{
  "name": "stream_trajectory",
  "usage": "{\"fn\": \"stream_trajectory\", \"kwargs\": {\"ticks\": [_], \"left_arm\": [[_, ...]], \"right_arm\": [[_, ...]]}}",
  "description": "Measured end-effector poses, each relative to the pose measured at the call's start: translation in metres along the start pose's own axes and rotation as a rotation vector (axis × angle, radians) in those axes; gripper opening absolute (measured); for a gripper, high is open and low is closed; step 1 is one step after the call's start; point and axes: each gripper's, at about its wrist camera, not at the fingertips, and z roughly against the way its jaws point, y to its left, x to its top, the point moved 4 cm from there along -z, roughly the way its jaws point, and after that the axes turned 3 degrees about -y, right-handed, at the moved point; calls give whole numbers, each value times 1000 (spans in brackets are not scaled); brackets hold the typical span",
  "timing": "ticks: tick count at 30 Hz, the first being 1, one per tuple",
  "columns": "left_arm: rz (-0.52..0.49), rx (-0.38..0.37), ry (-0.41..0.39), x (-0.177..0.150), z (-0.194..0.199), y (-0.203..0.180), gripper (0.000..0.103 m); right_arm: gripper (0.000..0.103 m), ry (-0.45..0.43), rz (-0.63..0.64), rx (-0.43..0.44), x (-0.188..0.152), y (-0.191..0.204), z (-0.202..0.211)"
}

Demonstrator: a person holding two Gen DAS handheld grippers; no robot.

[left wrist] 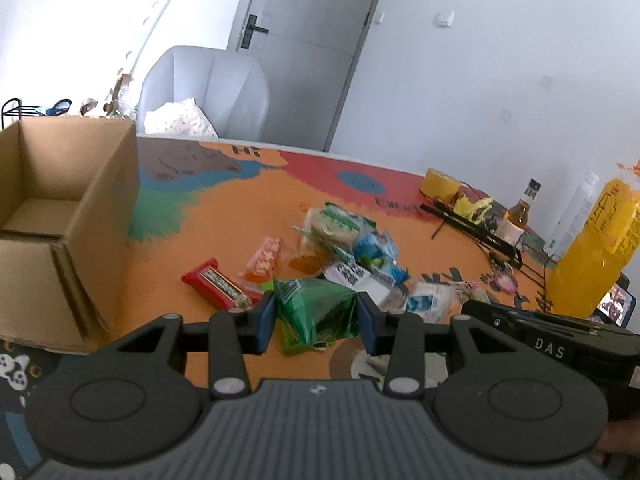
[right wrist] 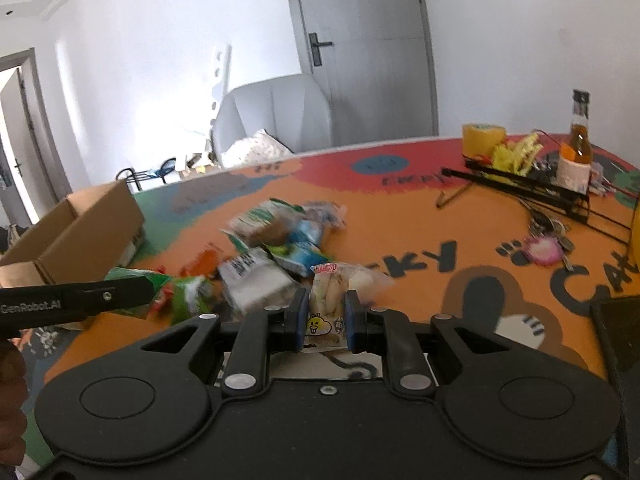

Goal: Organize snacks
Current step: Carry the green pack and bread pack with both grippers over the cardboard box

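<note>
My left gripper (left wrist: 316, 314) is shut on a green snack packet (left wrist: 316, 312), held just above the table. My right gripper (right wrist: 324, 318) is shut on a clear packet of pale snacks with a yellow cartoon face (right wrist: 326, 300). A pile of several snack packets (left wrist: 352, 240) lies on the orange table mat, with a red bar (left wrist: 214, 282) at its left. The pile also shows in the right wrist view (right wrist: 276, 240). An open, empty cardboard box (left wrist: 60, 208) stands at the left, and shows in the right wrist view (right wrist: 80, 236).
At the right stand a big orange drink bottle (left wrist: 592, 248), a small amber bottle (left wrist: 520, 212), a yellow tape roll (left wrist: 440, 184) and a black wire rack (left wrist: 476, 228). A keyring with a pink tag (right wrist: 544, 246) lies nearby. A grey armchair (left wrist: 208, 88) stands behind the table.
</note>
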Motion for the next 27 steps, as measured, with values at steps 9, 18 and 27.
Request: {"fn": "stream_trajectory", "kwargs": {"ticks": [9, 18, 27], "left_arm": [[-6, 32, -65, 20, 20, 12, 41], [3, 94, -127, 40, 39, 33, 41], [24, 172, -181, 59, 61, 64, 41]], "right_arm": [[17, -38, 26, 86, 17, 34, -7], [17, -56, 49, 161, 32, 65, -15], [17, -81, 80, 219, 49, 99, -20]]}}
